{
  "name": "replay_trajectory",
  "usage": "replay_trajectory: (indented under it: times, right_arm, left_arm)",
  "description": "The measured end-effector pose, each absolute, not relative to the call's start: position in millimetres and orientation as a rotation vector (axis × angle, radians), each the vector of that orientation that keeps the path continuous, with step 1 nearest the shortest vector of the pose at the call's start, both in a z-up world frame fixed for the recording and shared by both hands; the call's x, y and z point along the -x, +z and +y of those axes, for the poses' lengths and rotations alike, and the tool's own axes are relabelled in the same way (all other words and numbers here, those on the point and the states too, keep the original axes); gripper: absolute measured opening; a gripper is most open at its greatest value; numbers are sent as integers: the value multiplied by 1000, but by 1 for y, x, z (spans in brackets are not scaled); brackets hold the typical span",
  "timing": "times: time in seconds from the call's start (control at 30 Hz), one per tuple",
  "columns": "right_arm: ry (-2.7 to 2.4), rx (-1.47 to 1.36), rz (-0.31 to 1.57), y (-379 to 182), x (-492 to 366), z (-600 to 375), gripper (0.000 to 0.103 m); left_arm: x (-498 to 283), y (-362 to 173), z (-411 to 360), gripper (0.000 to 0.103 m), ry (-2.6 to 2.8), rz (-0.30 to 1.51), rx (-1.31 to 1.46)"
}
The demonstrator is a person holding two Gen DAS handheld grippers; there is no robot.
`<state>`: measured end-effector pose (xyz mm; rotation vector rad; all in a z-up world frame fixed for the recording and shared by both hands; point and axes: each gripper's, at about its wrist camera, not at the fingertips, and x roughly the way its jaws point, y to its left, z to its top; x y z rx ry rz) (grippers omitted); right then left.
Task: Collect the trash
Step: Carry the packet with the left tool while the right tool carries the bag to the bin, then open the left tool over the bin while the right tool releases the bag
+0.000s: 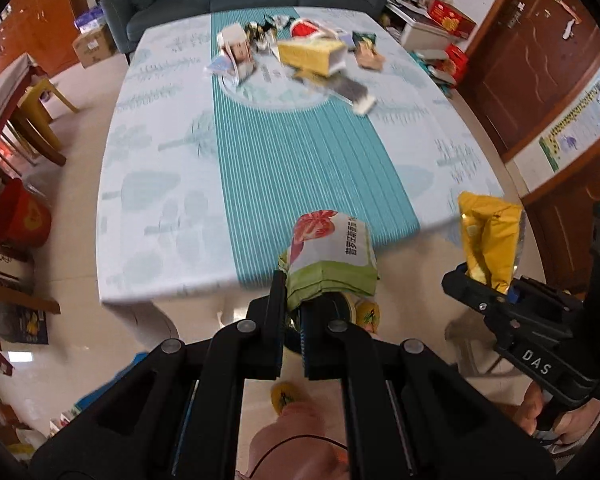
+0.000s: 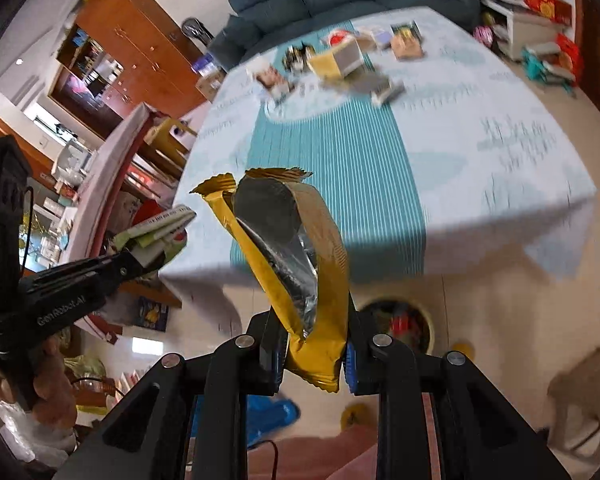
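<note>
Left gripper (image 1: pixel 292 320) pinches a green-and-white snack bag (image 1: pixel 332 256), jaws pressed tight on its bottom edge, held off the near table (image 1: pixel 160 200) edge over the floor. Right gripper (image 2: pixel 312 356) clamps a torn yellow wrapper (image 2: pixel 300 248), silver lining showing, also off the table edge. More packets and a yellow box (image 1: pixel 312 56) sit at the table's far end. Bin (image 2: pixel 396 322) on the floor, just right of the wrapper.

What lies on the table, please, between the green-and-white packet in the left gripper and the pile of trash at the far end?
Nothing: in the left wrist view, only bare striped tablecloth runs from the green-and-white packet to the pile of trash.
</note>
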<state>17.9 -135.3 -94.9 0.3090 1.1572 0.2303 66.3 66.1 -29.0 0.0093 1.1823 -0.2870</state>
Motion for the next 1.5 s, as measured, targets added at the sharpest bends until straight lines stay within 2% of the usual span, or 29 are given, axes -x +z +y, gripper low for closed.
replay_trajectory:
  times: [0.27, 0.43, 0.57, 0.77, 0.97, 1.1, 1.13, 1.23, 1.3, 1.37, 1.5]
  right_arm:
    - [214, -300, 1241, -127, 21, -146, 22]
    - [200, -352, 1329, -196, 31, -165, 22]
    - [162, -389, 1409, -276, 32, -180, 22]
    - [114, -428, 1508, -398, 26, -193, 23]
    - [121, -418, 1549, -478, 10, -188, 23]
    - [136, -402, 1535, -505, 3, -182, 36]
    - [136, -401, 1538, -510, 1, -183, 36]
    - [140, -387, 1552, -521, -3, -183, 39]
    - [137, -380, 1559, -525, -5, -187, 47]
    - [138, -381, 1557, -525, -6, -188, 55]
    - [144, -347, 1525, -521, -16, -180, 56]
  left_arm:
    - [-18, -48, 62, 4, -315, 1216, 6]
    - [-4, -87, 43, 4, -309, 1273, -1]
    - [4, -144, 24, 4, -304, 1315, -22]
    - [5, -263, 1, 4, -266, 1408, 0]
    - [-6, -359, -6, 4, -246, 1456, 53]
    - [-16, -397, -10, 5, -237, 1465, 57]
    - [-19, -404, -11, 6, -234, 1466, 54]
    - [-25, -422, -12, 21, -226, 1469, 40]
    - [-28, -430, -12, 43, -208, 1468, 34]
    - [-31, -435, -8, 52, -193, 1466, 43]
    - [-36, -434, -2, 54, -164, 1451, 41]
